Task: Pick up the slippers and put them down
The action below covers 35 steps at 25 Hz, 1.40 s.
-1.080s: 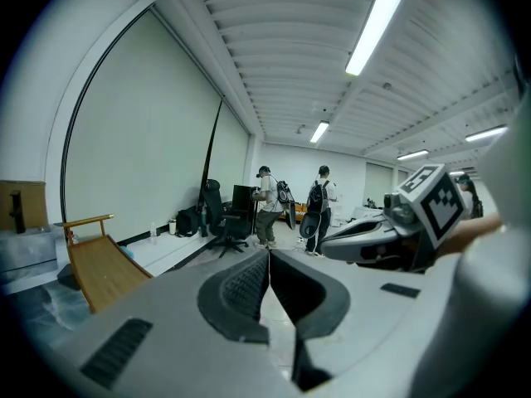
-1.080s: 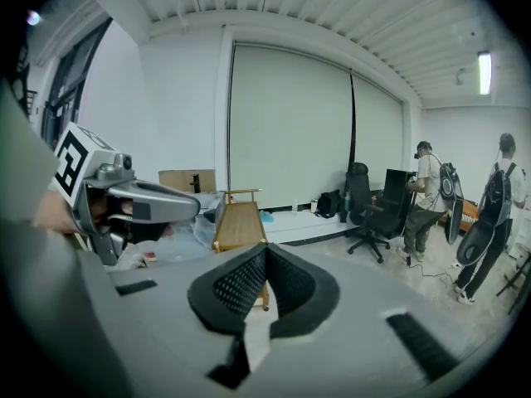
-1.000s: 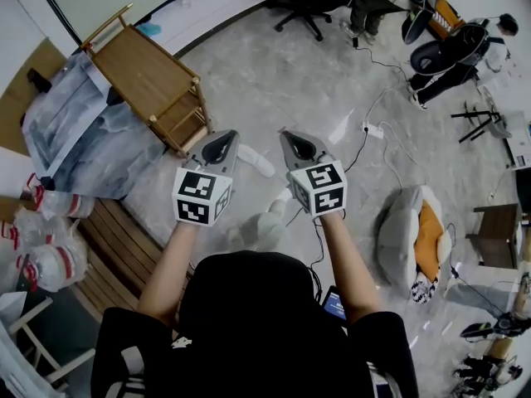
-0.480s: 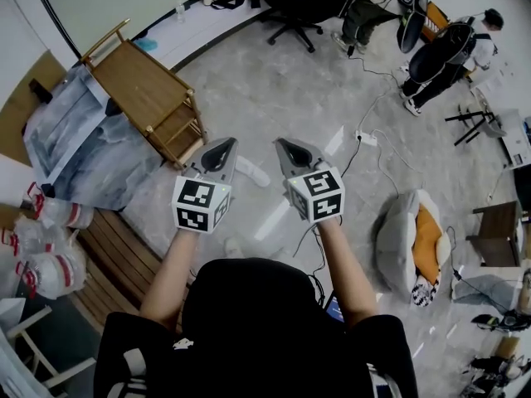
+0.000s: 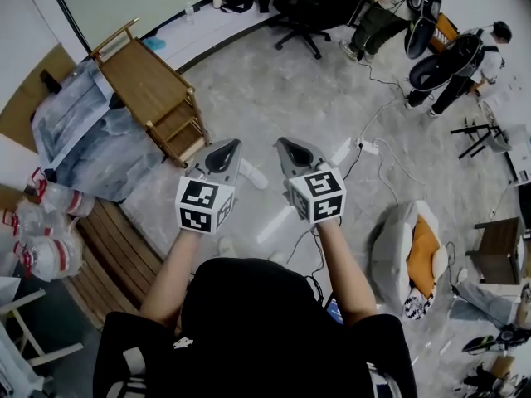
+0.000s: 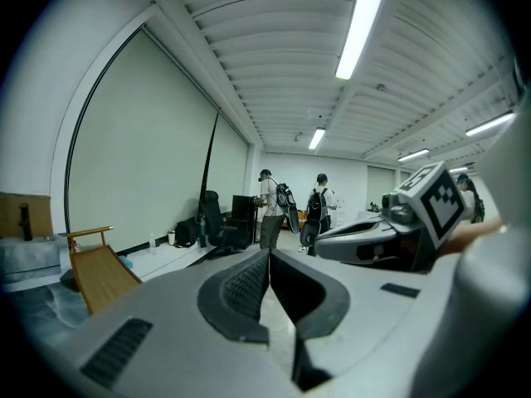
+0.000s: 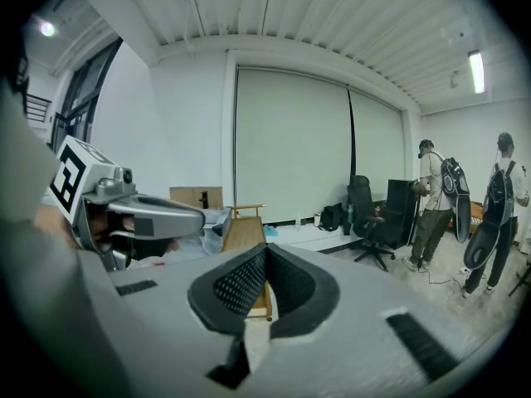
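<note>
Two grippers ride higher than a second ago, so slippers look already put down | head view: left gripper (image 5: 228, 149), right gripper (image 5: 286, 146), jaws together, empty; 1 white slipper (image 5: 253, 174) on floor (image 5: 282, 89) between them, second unseen | left gripper view: jaws closed, 0 slippers | right gripper view: same, 2 people (image 7: 431, 201)

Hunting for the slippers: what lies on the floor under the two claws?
A white slipper on the floor between the left claw and right claw, partly covered by the left one. Anything nearer is hidden by the person's head.
</note>
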Available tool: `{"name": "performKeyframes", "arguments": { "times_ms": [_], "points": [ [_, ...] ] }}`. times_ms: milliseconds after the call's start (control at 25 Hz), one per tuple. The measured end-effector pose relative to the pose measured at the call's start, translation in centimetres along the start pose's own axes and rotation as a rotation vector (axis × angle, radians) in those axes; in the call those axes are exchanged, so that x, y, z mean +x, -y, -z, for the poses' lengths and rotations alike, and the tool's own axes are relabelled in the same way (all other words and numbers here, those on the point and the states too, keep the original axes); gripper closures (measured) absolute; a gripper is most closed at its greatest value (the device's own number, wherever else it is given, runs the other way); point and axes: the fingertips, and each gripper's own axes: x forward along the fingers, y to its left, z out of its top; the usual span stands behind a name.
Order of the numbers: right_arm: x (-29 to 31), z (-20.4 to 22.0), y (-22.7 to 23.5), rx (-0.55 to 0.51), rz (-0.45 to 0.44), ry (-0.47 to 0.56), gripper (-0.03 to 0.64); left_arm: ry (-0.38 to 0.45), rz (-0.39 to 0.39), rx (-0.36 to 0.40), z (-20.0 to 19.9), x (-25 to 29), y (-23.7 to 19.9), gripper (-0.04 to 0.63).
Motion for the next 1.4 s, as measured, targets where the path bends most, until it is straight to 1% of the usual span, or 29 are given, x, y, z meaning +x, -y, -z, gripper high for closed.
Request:
{"name": "performKeyframes", "arguments": {
  "times_ms": [120, 400, 560, 720, 880, 1080, 1400],
  "points": [
    [-1.1, 0.0, 0.6, 0.008, -0.009, 0.014, 0.618, 0.002, -0.004, -0.013, -0.2, 0.0, 1.5, 0.589],
    [-3.5, 0.3, 1.6, 0.005, -0.018, 0.029, 0.618, 0.007, -0.005, 0.009, -0.2, 0.2, 4.8, 0.589],
    [-4.5, 0.2, 2.1, -0.006, -0.015, 0.037, 0.618, 0.022, -0.026, 0.004, -0.8, 0.2, 5.3, 0.589],
    [-5.1, 0.0, 2.8, 0.001, 0.013, 0.05, 0.618, 0.032, -0.035, 0.002, -1.1, 0.1, 5.7, 0.589],
    [-5.3, -0.3, 2.6, 0.003, 0.012, 0.06, 0.618, 0.041, -0.049, -0.012, -1.2, -0.3, 5.6, 0.589],
    [-5.7, -0.8, 2.5, 0.008, 0.026, 0.077, 0.618, 0.05, -0.046, -0.018, -1.5, -0.8, 5.7, 0.589],
    [-5.7, -0.6, 1.9, 0.019, 0.002, 0.077, 0.618, 0.049, -0.037, -0.016, -1.9, -0.8, 5.9, 0.589]
  ]
}}
